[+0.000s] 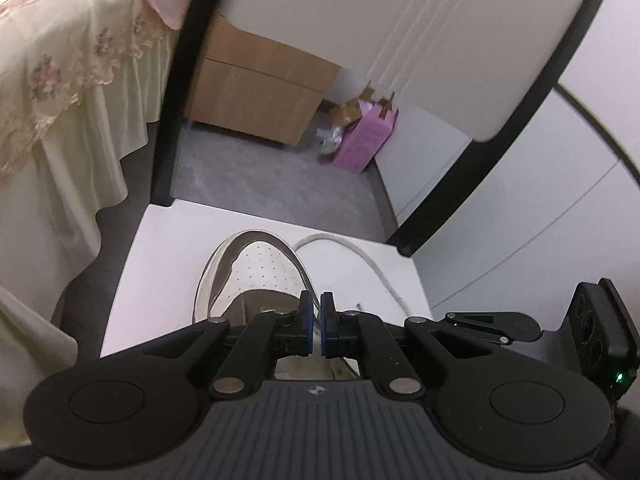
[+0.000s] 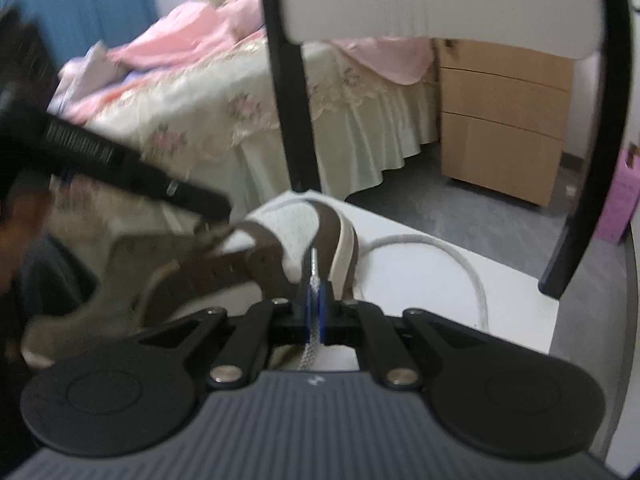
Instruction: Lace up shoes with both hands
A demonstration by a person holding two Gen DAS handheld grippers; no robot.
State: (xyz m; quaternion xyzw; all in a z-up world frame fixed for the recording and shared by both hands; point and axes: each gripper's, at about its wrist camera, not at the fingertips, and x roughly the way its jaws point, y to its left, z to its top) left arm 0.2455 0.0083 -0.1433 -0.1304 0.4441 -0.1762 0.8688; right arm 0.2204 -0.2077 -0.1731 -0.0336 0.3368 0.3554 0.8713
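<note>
Bed [image 1: 60, 92]: stood at the far left in the left wrist view, draped in a cream lace-edged cover with pink bedding on top.
Chair [image 1: 460, 52]: a white seat on black legs, its legs planted on the far edge of the white table.
Drawer unit [image 1: 256, 92]: light wood, on the grey floor beyond the chair, with a pink box [image 1: 366, 140] just to its right.
White table [image 1: 160, 248]: carried the shoe and the loose run of the lace.
Shoe [image 1: 260, 268]: a brown and white sneaker on the table, toe pointing away from the camera, directly ahead of the left tool.
Left gripper [image 1: 317, 322]: blue pads drawn almost together with only a thin slit between them; nothing could be made out in that slit (the shoe's side lay right behind it).
Lace [image 2: 452, 256]: a white braided cord that curved over the table to the right of the shoe.
Right gripper [image 2: 316, 312]: pressed together on the lace near its end, the clear tip sticking up past the fingertips toward the shoe's side.
Left tool in the right wrist view [image 2: 120, 168]: a blurred black shape reaching in from the left, its tip at the shoe's eyelet area.
</note>
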